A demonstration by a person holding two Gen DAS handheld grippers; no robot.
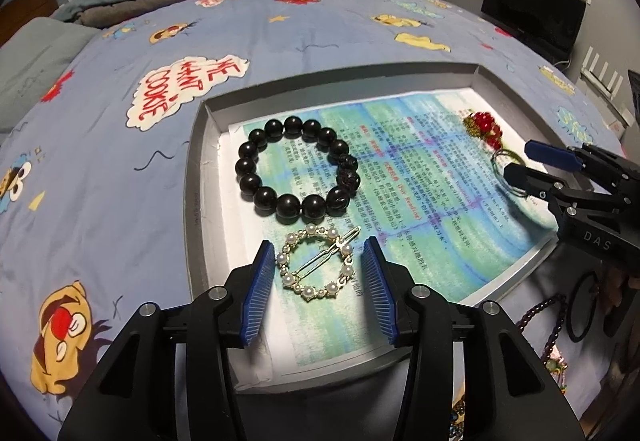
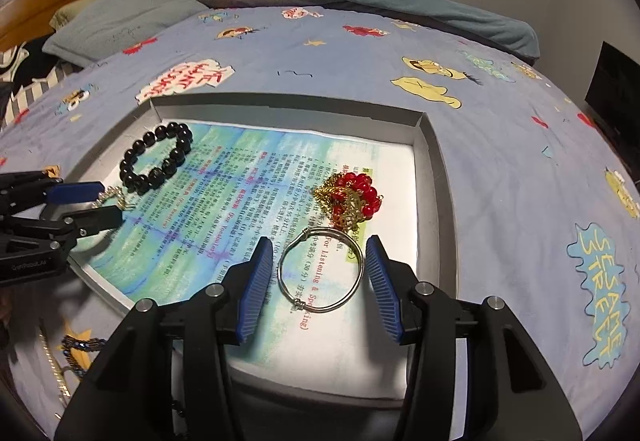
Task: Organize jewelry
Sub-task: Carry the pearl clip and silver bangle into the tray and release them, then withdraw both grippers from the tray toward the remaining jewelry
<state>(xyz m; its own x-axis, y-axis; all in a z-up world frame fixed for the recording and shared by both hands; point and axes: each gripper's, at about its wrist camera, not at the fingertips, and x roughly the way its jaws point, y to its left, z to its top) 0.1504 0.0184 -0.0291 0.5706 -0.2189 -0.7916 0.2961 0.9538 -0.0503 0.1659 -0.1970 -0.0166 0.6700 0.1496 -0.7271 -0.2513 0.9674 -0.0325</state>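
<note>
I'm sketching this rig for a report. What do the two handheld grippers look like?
Both the left gripper and right gripper have black angular bodies with silver round bolt heads. Their jaws carry ribbed blue pads. Seen from the side, the right one's body reads "DAS". No cables or sleeves show.

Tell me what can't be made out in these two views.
- Left wrist view: dark bead strand outside the tray is cut off by the right gripper.
- Right wrist view: pearl hair clip is mostly hidden behind the left gripper.
- Both views: paper print too small to read.
</note>
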